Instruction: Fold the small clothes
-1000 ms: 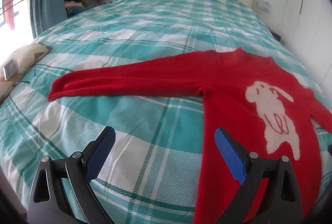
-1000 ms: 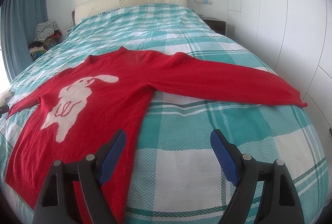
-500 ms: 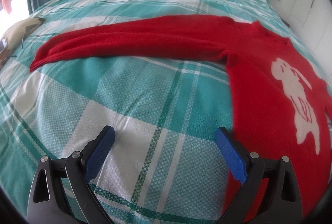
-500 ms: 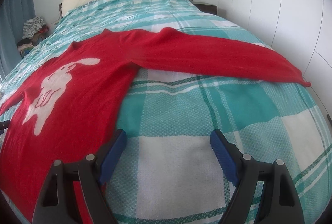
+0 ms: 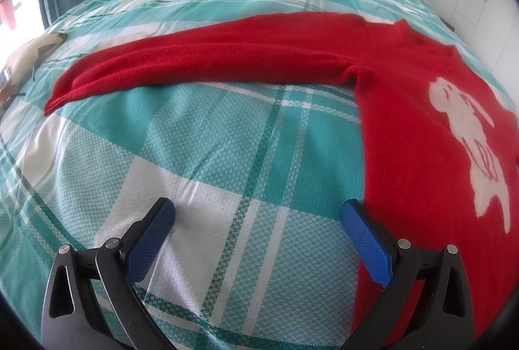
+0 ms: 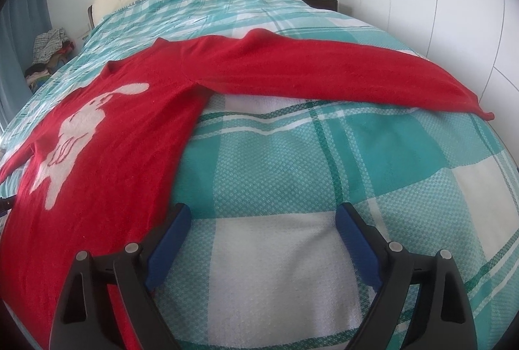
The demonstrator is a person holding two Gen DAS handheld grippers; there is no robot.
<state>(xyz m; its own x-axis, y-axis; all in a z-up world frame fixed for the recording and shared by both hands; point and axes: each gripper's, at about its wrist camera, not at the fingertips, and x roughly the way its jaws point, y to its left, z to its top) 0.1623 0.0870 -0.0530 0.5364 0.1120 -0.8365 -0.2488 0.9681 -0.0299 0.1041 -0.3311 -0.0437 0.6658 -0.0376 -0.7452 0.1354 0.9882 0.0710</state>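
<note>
Both hand-held grippers, left (image 5: 258,222) and right (image 6: 262,222), gape empty beside the sweater's (image 5: 418,136) side edges, over bare bedspread (image 6: 324,162)

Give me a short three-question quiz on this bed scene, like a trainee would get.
1. True or false: the red sweater lies spread flat on the checked bedspread.
2. What white figure is on its front?
3. The left gripper is: A) clamped on a sleeve B) open over the bedspread C) holding a pillow.

Key:
1. True; both sleeves stretch outward.
2. A rabbit.
3. B; the right gripper also has open jaws, which have just been widening, nothing between them.
</note>
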